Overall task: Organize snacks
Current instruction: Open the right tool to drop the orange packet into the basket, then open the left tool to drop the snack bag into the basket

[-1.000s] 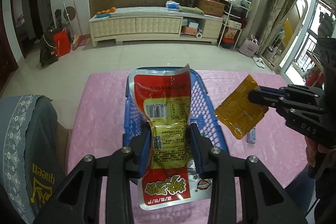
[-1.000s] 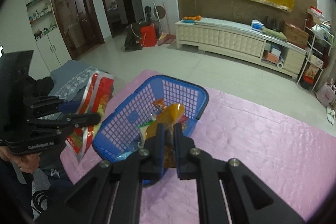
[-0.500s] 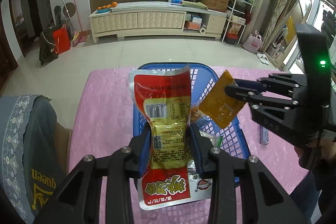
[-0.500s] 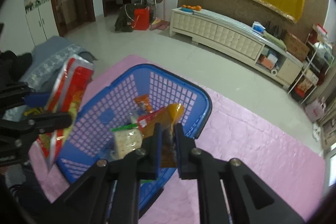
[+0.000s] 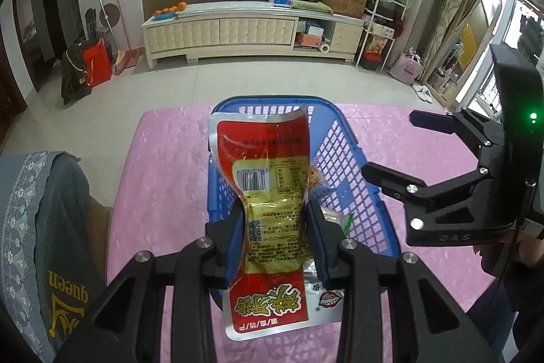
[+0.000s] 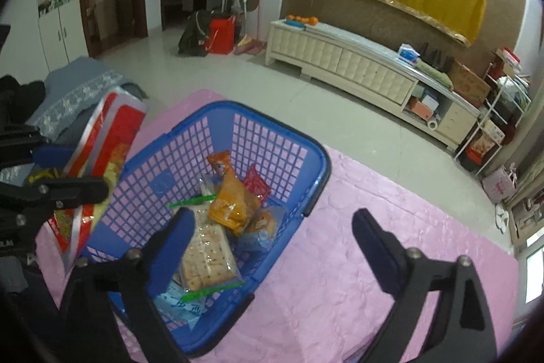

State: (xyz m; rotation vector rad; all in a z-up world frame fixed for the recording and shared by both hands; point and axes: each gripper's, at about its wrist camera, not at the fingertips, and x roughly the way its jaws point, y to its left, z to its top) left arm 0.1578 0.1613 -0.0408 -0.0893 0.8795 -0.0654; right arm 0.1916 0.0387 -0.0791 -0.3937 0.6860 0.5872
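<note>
A blue mesh basket (image 6: 299,155) (image 5: 350,138) stands on the pink table cover. My left gripper (image 5: 275,227) is shut on a red and yellow snack bag (image 5: 268,189) and holds it upright over the basket's near end. That bag (image 6: 108,138) shows at the left in the right wrist view. My right gripper (image 6: 272,220) (image 5: 387,145) hovers over the basket, its jaws opening wide with nothing between them. An orange snack packet (image 6: 234,199) lies in the basket on top of several other snacks, beside a cracker pack (image 6: 207,254).
The pink table cover (image 6: 374,206) (image 5: 170,159) spreads right of the basket. A grey-blue chair cover (image 5: 34,227) is at the left. A person's hand (image 5: 493,257) holds the right gripper. A cream cabinet (image 5: 238,29) stands across the tiled floor.
The right gripper carried the orange packet over the basket, opened, and the packet now lies inside. The left gripper kept its hold on the red bag and stayed in place.
</note>
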